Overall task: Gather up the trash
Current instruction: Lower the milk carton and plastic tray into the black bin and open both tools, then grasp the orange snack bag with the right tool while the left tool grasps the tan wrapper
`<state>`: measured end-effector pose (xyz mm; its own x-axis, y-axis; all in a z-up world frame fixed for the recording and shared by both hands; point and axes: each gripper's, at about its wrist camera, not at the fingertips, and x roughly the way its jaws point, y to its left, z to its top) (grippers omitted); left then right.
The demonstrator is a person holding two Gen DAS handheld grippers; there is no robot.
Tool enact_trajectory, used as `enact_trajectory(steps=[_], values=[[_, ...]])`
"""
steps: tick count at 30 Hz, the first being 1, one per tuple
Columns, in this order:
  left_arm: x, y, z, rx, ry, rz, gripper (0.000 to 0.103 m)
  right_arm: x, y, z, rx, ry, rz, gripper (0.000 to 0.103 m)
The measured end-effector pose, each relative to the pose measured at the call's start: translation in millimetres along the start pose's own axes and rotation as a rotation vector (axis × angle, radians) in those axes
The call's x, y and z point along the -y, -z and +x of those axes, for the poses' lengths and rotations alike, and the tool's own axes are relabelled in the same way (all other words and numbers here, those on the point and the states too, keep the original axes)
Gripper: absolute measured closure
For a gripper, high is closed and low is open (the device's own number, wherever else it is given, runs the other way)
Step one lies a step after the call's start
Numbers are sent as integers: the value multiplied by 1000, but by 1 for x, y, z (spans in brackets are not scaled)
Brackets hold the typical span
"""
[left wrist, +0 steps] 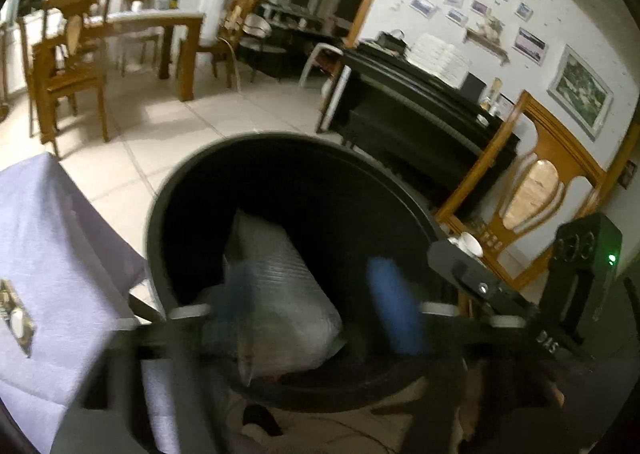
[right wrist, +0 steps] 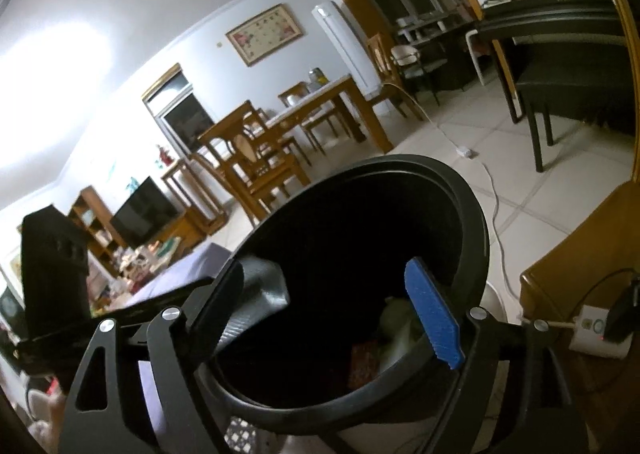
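Note:
A round black trash bin [left wrist: 192, 181] fills the lower middle of the left wrist view. A crumpled silvery plastic bag [left wrist: 280, 286] lies inside it. My left gripper [left wrist: 316, 306] hangs over the bin's near rim with its blurred blue fingers [left wrist: 394, 310] spread wide; the bag sits loose between and below them. In the right wrist view the same bin [right wrist: 472, 213] is below my right gripper [right wrist: 348, 306], which is open with nothing between its fingers. Pale trash [right wrist: 396, 326] and a red scrap [right wrist: 364, 362] show at the bin's bottom.
A lilac cloth-covered table [left wrist: 48, 254] stands left of the bin. A wooden chair [left wrist: 532, 189] and a black piano [left wrist: 420, 105] are to the right. A dining table with chairs [right wrist: 320, 109] stands farther back. A white cable [right wrist: 496, 205] crosses the tiled floor.

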<state>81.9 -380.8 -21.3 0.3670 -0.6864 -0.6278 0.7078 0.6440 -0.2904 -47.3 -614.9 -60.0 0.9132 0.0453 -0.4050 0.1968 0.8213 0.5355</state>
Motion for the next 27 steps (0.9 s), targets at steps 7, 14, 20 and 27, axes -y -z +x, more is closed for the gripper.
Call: enact_trajectory(steps=[7, 14, 20, 27], values=[[6, 0, -8, 58, -55, 44, 5, -3, 2, -3, 35, 28, -22, 6], [3, 3, -11, 55, -77, 34, 5, 1, 1, -1, 33, 26, -19, 5], [3, 0, -41, 68, -112, 18, 5, -6, 0, 0, 22, 16, -28, 5], [-14, 18, -116, 114, -155, 37, 5, -42, 6, 5, -20, -18, -96, 5]])
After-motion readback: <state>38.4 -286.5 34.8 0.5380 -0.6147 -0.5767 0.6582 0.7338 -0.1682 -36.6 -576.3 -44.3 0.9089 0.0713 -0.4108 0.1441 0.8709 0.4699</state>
